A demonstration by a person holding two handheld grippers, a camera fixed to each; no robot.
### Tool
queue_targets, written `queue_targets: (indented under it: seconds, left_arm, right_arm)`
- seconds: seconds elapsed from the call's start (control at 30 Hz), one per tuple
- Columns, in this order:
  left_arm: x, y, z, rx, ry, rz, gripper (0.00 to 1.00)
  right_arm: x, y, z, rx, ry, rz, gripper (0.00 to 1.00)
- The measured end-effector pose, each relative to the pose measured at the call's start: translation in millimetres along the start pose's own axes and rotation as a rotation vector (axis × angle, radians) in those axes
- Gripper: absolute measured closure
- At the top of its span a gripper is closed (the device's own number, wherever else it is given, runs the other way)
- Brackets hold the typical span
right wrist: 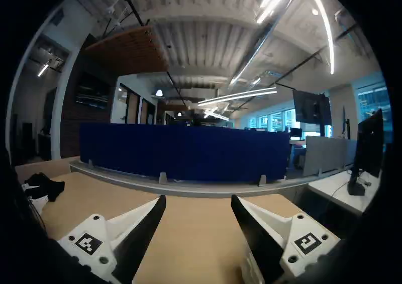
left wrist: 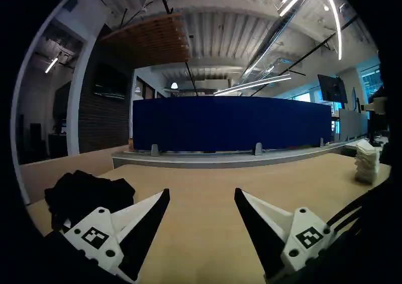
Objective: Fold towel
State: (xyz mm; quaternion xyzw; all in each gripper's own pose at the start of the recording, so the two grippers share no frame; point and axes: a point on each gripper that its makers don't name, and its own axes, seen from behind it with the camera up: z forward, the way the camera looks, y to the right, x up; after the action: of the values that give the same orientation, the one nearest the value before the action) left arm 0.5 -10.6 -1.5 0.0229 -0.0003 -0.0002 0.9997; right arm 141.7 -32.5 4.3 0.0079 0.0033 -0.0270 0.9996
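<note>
Left claw (left wrist: 202, 196), right claw (right wrist: 198, 201) gape (two); one black towel (left wrist: 85, 191).

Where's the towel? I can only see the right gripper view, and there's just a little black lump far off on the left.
Observer: In the left gripper view, that lump is a crumpled black cloth. It lies on the table close beside the left finger of the open left gripper, and nothing is holding it.
Operator: Are there any other towels on the table?
Observer: Yes. The left gripper view has a stack of folded white cloths standing near the table's right edge.
</note>
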Motion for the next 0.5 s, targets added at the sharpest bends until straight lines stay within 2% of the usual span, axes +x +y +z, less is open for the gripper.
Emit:
queue_targets:
  seconds: [0.27,0.5]
  left_arm:
    - [0.6,-0.4,0.0,0.0,0.0,0.0,0.04]
    - [0.8,-0.2,0.3,0.0,0.0,0.0,0.04]
  right_arm:
    - [-10.1,13.1,-3.1,-0.013,0.041,0.015,0.0]
    - [-50.2,22.5,-9.2,-0.017,0.028,0.033,0.0]
